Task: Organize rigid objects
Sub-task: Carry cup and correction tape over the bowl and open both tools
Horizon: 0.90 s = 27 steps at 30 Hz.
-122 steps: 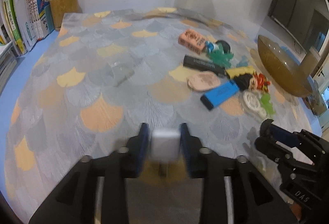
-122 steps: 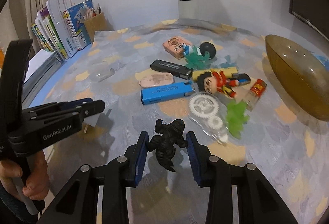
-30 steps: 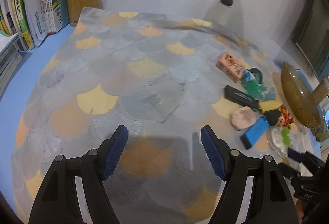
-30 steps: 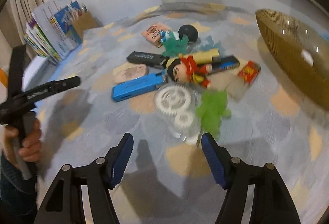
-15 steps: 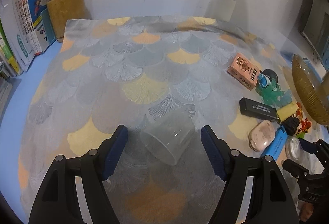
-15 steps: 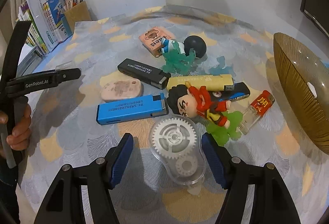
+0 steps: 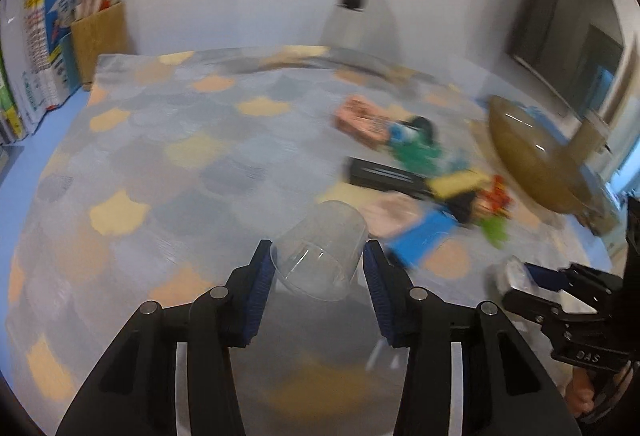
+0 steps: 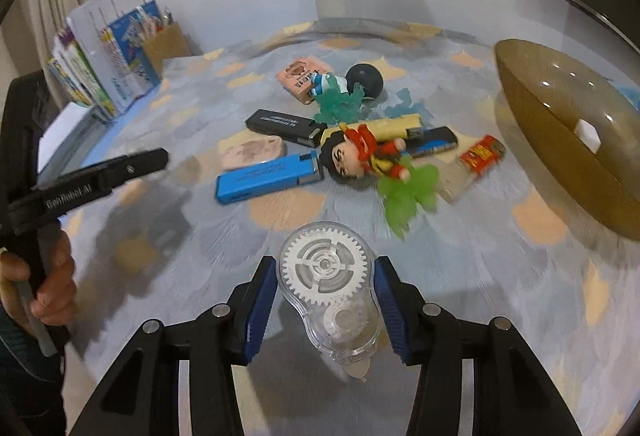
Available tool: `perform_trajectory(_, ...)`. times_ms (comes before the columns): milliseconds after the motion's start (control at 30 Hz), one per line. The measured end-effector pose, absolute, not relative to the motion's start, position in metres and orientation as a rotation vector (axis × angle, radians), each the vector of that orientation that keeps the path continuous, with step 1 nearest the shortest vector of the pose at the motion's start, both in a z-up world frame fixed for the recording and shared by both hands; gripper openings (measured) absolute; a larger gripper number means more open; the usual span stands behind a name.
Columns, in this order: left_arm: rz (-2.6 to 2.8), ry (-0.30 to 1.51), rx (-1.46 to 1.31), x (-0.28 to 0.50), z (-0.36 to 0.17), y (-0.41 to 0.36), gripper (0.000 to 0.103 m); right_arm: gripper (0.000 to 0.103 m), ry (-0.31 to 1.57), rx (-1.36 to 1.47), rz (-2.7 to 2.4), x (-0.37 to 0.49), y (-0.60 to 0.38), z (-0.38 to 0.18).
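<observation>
Closing on a clear cup (image 7: 320,250), the left gripper (image 7: 318,268) had its blue pads touching the cup's sides, so the cup was grasped and sat tilted, mouth toward the camera, above the patterned cloth (image 7: 168,172). The left-wrist view was blurred, and no writing on the items beyond could be read there.

The right gripper (image 8: 326,290) was likewise closing, its pads pressed against a clear tape dispenser (image 8: 330,290) with white toothed wheels inside; the dispenser lay between the fingers, its tip pointing at the camera.

Seen from the right wrist, the left tool's side read "GenRobot.AI" (image 8: 76,194), gripped by a hand (image 8: 48,292). On the other tool, seen from the left wrist, small letters looked like "DAS" (image 7: 586,356).

Beyond the dispenser lay a blue lighter (image 8: 268,178) and a black lighter (image 8: 286,126), each with print too small to read, a pink box (image 8: 302,76) with dark lettering I could not make out, a red-haired figure (image 8: 366,154), and a red-labelled lighter (image 8: 478,158). A brown bowl (image 8: 560,140) stood at the right, holding a small white piece (image 8: 586,132).
</observation>
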<state>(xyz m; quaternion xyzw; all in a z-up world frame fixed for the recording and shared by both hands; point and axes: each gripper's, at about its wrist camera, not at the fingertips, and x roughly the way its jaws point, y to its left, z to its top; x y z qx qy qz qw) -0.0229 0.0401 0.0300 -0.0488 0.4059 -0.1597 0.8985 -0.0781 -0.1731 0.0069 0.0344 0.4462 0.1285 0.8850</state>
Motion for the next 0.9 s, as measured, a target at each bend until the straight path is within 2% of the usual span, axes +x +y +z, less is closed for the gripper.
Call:
perform_trajectory(433, -0.482, 0.785, 0.010, -0.075, 0.059, -0.038, 0.042, 0.048, 0.843, 0.133, 0.256, -0.122, -0.208, 0.026)
perform_trajectory(767, -0.598, 0.563, 0.057, -0.068, 0.160, -0.118, 0.042, 0.048, 0.552, 0.137, 0.077, -0.147, -0.295, 0.142)
perform_trajectory(900, -0.650, 0.558, 0.066, -0.040, 0.173, -0.167, 0.042, 0.048, 0.508, 0.138, -0.054, -0.140, -0.344, 0.170)
